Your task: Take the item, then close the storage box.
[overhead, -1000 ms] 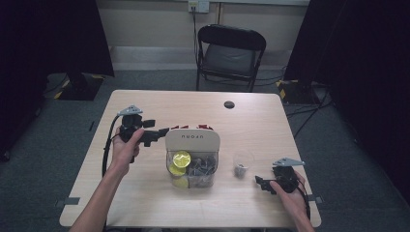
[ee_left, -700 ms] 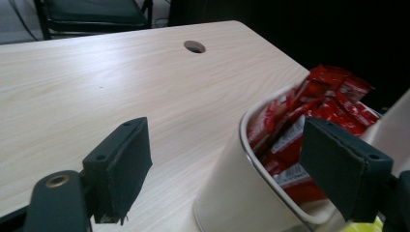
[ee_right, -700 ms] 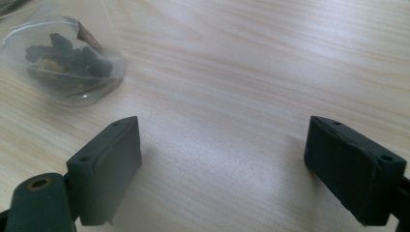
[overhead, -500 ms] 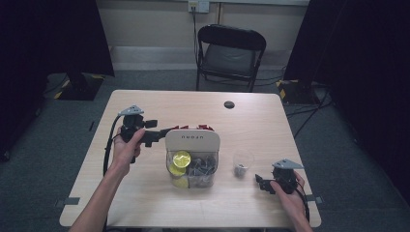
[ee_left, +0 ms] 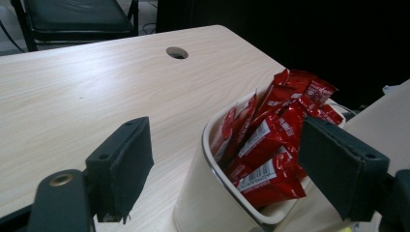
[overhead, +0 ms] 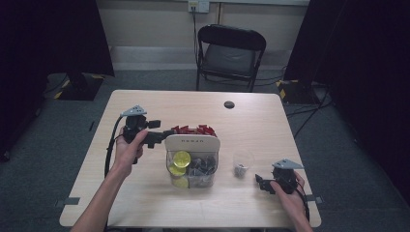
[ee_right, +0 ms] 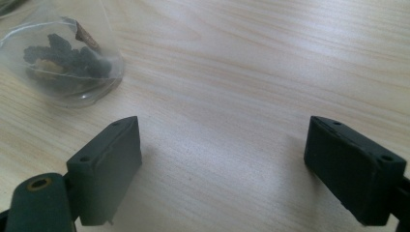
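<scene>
Here, my left hand-held gripper (ee_left: 227, 164), jaws apart, straddles the red sachets (ee_left: 278, 130); right hand-held gripper (ee_right: 222, 159) apart, idle

A black folding chair (overhead: 231, 54) stands on grey carpet (overhead: 58, 128) beyond the light wooden table's (overhead: 270, 121) far edge, flanked by dark curtains (overhead: 53, 36).

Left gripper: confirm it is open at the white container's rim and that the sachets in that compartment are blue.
One detail is wrong: the sachets are red, not blue, as the left gripper view shows. The rest holds: the left gripper is open, its jaws either side of the white container's rim.
</scene>
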Demonstrator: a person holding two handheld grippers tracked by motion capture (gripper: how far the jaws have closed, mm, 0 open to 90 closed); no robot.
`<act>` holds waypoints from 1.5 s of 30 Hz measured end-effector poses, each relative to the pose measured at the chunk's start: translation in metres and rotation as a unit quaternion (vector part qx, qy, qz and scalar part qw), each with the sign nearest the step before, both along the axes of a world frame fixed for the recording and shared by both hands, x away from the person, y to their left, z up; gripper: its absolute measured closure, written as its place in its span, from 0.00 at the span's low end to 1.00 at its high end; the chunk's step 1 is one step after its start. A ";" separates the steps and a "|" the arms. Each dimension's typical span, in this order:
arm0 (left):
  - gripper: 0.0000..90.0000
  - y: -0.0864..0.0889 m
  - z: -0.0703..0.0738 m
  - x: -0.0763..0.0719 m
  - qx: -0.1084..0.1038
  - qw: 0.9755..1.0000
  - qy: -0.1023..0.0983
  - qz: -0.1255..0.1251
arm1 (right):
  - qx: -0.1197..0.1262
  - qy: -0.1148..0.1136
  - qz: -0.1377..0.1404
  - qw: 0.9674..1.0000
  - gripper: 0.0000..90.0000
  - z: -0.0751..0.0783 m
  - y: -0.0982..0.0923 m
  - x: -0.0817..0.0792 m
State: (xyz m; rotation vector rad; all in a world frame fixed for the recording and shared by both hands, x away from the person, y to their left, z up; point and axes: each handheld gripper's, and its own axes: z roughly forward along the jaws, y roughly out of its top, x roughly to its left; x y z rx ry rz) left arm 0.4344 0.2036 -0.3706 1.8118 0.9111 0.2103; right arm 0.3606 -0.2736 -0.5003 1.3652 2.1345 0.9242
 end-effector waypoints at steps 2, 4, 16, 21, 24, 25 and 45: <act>0.22 0.000 0.001 -0.002 0.000 1.000 -0.001 0.000 | 0.000 0.000 0.000 1.000 0.14 0.000 0.000 0.000; 0.22 0.000 0.001 -0.004 0.001 1.000 -0.001 -0.001 | 0.000 0.000 0.000 1.000 0.14 0.000 0.000 0.000; 0.21 0.000 0.002 -0.010 -0.001 1.000 -0.002 -0.007 | 0.000 0.000 0.000 1.000 0.14 0.000 0.000 0.000; 0.20 0.000 0.001 -0.009 0.002 1.000 -0.002 -0.016 | -0.001 0.001 -0.001 1.000 0.14 0.000 0.000 0.001; 0.20 -0.002 0.001 -0.009 0.000 1.000 -0.001 -0.017 | -0.001 0.001 -0.002 1.000 0.14 0.000 0.000 0.000; 0.20 -0.003 0.002 -0.010 0.000 1.000 -0.001 -0.016 | -0.001 0.000 -0.002 1.000 0.14 0.000 0.000 0.000; 0.20 -0.011 0.004 -0.014 0.008 1.000 -0.005 -0.029 | -0.001 0.001 0.001 1.000 0.13 0.000 0.000 0.001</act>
